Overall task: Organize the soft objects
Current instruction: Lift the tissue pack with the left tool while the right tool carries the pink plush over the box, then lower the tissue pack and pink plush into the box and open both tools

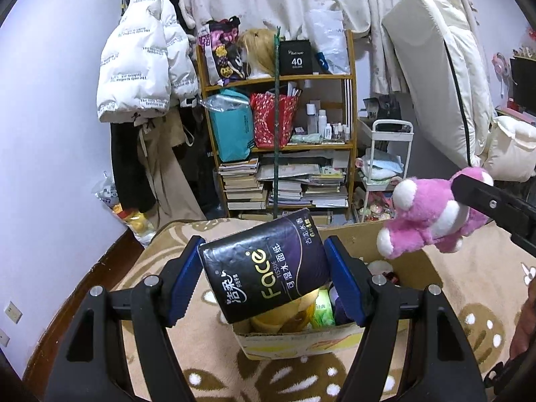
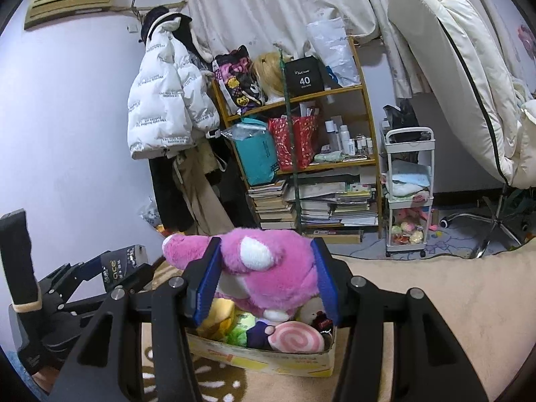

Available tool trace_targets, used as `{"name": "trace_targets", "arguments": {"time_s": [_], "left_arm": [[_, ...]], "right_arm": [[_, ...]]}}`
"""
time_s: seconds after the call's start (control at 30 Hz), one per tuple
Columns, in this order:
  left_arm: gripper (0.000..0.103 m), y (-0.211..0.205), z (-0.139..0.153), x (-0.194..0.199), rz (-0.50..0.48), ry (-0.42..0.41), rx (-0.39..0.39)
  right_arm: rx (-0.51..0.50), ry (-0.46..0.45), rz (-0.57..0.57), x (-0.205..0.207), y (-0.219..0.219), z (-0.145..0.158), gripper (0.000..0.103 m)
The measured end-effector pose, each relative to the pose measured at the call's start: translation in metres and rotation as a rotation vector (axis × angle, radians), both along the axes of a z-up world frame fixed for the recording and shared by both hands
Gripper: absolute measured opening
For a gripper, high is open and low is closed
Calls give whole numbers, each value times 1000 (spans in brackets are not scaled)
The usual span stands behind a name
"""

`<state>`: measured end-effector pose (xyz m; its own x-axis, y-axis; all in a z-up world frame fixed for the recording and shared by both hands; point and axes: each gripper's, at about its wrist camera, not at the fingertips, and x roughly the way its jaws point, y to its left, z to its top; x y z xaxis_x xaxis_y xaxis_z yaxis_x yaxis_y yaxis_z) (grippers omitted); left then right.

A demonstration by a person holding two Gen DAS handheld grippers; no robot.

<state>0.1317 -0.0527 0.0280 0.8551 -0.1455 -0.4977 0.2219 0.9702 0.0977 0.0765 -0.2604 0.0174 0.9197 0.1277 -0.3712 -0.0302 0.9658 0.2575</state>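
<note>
Cardboard box (image 2: 268, 360) is already holding several soft items while the left gripper (image 1: 264, 276) is clamping a tissue pack (image 1: 268, 268) and the right gripper (image 2: 264, 278) is clamping a pink plush (image 2: 264, 268), both above it, unplaced

Two black two-finger grippers with blue pads are up: the left gripper (image 1: 263, 276) carries one black plastic-wrapped tissue pack (image 1: 264, 268), the right gripper (image 2: 264, 279) one pink-and-white plush bear (image 2: 264, 271). One open brown cardboard box (image 2: 268, 358) sits below them (its contents overlap too much for a full count, though one pink swirl-patterned plush (image 2: 298, 336) and one yellow plush (image 2: 219, 316) stand out). Behind: one three-shelf wooden bookcase (image 2: 335, 92), one white three-tier cart (image 2: 410, 194), one white puffer jacket (image 2: 164, 100) and one red patterned gift bag (image 2: 294, 144).
</note>
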Motion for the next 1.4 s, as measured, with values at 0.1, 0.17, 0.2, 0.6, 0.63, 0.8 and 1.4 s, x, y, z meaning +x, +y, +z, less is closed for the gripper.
{"name": "trace_targets", "arguments": {"time_s": [0.1,0.17,0.2,0.6,0.63,0.8,1.4], "left_arm": [[72,-2,-11,9,-2,25,-12],[72,-3,-18,14,-4,39,-11],[72,-4,-21,16,-6,46,-5],[72,-7,-49,34,-13,110,14],[73,-6,-51,35,-18,122,14],[73,-9,-64,41,-57,191,4],[89,-5,-67,42,-50,191,-12]], "right_arm": [[6,11,2,6,0,-6,56],[5,20,3,11,1,-11,56],[1,25,4,13,2,-13,56],[-5,91,36,33,4,-44,57],[-9,91,40,33,5,-45,57],[-35,117,57,40,12,-56,57],[-8,195,16,50,4,-81,62]]}}
